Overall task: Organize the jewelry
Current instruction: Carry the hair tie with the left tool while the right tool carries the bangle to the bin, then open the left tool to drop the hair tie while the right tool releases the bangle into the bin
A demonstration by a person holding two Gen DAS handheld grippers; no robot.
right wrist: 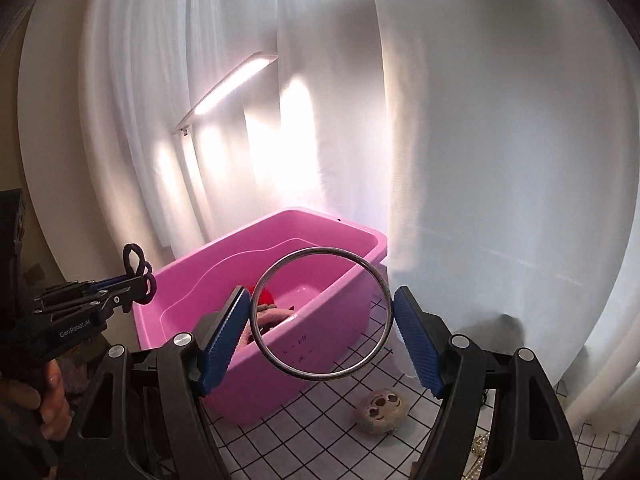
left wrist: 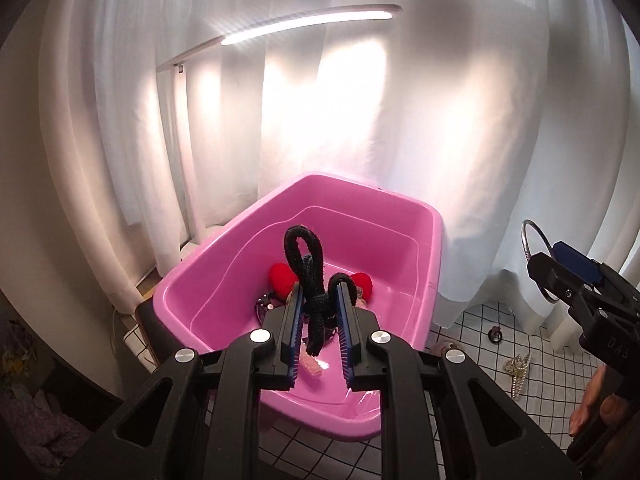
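Note:
My left gripper point(left wrist: 319, 294) is shut on a black cord hair tie point(left wrist: 298, 248), whose loops stick up above the pink tub point(left wrist: 224, 280). In the tub lie two red hearts point(left wrist: 282, 276), a silver piece and a pink fuzzy item point(left wrist: 313, 365). My right gripper point(right wrist: 320, 296) is shut on a large silver bangle point(right wrist: 316, 378), with a blue pad pressing each side of it, just before the tub point(right wrist: 304, 213). In the right wrist view the left gripper point(right wrist: 138, 280) shows at the left with the hair tie point(right wrist: 134, 258). The left wrist view has the right gripper point(left wrist: 548, 262) and bangle point(left wrist: 526, 240) at its right edge.
A checked white cloth point(right wrist: 320, 420) covers the table. On it lie a small sloth-face plush point(right wrist: 382, 404), a pearl tiara point(left wrist: 518, 368) and a small dark ring point(left wrist: 496, 336). White curtains and a lit bar lamp point(left wrist: 312, 20) stand behind the tub. A person's hand point(right wrist: 40, 400) holds the left gripper.

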